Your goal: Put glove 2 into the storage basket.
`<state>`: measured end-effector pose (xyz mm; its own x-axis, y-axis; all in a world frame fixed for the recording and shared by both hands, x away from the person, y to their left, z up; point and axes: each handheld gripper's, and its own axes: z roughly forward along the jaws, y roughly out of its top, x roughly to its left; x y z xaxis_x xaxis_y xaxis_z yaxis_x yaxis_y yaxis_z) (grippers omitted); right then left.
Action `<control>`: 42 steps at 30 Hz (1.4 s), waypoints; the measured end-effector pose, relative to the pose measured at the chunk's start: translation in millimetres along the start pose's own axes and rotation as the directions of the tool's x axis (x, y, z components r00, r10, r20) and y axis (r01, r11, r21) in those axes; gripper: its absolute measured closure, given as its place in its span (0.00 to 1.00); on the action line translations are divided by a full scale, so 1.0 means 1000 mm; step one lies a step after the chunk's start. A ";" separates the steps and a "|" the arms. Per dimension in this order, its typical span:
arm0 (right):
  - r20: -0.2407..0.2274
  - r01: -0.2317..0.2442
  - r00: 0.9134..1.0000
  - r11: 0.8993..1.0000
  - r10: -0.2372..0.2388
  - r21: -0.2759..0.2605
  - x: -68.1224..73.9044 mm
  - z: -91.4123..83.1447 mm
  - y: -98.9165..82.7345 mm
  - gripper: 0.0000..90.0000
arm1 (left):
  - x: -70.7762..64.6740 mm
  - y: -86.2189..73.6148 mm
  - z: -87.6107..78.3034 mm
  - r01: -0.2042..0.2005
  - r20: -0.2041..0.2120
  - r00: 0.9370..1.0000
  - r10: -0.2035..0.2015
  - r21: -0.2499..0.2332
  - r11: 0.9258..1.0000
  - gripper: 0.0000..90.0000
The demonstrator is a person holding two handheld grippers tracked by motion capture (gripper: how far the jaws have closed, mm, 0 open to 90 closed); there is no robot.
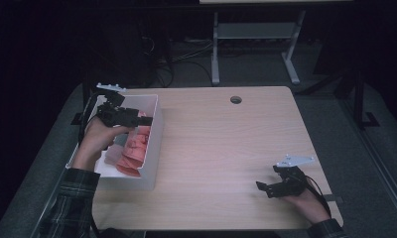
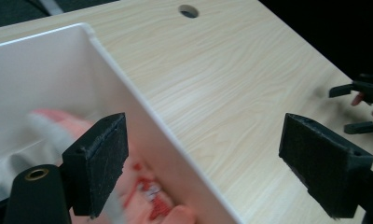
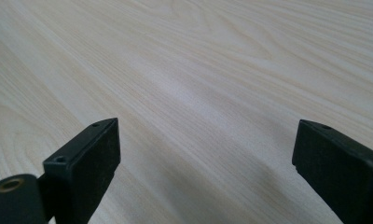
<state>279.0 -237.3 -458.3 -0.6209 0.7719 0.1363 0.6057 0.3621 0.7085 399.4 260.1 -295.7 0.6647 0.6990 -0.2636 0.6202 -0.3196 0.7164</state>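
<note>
The high view shows the whole table (image 1: 221, 148), a light wood top with a round cable hole (image 1: 235, 99) near its far edge. A white bin (image 1: 154, 144) stands at the left end of the table, filled with pink cloth (image 1: 136, 148). The left gripper (image 1: 142, 120) is held above the bin, over the cloth, with its jaws pointing toward the table's middle. The right gripper (image 1: 266, 188) lies low near the front right corner of the table, well apart from the bin, jaws pointing left.

The left gripper view adds detail that the high view lacks. The left gripper (image 2: 203, 163) has its jaws spread wide with nothing between the pads. The bin wall (image 2: 142, 116) runs diagonally between the two jaws: one jaw hangs over the bin interior, the other over bare table. The cloth (image 2: 142, 186) appears below the inner jaw, blurred, pink with darker red marks. The cable hole (image 2: 188, 10) shows at the top edge, and the right gripper (image 2: 362, 107) at the far right edge.

The right gripper view shows the right gripper (image 3: 205, 163) with jaws wide apart, holding nothing, above plain wood grain (image 3: 198, 70).
</note>
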 end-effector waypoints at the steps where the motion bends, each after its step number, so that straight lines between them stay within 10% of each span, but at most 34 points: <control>1: 0.002 0.000 1.000 1.000 0.000 0.001 0.000 0.000 0.000 0.08 | -0.003 0.001 0.002 -0.005 0.004 1.000 0.005 0.001 1.000 0.17; 22: 0.005 0.016 1.000 1.000 -0.016 -0.003 0.001 -0.001 0.000 0.08 | -0.098 0.007 0.066 -0.161 0.077 0.984 0.159 0.025 0.987 0.17; 42: 0.012 0.020 1.000 1.000 -0.020 -0.005 0.001 0.000 0.000 0.08 | -0.125 -0.023 0.118 -0.232 0.131 0.966 0.222 0.065 0.970 0.17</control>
<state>278.0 -236.5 -458.0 -0.6267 0.7709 0.1142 0.5909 0.3745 0.7146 350.9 104.3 -354.9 0.8348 0.5202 -0.1801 0.4746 -0.5144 0.7142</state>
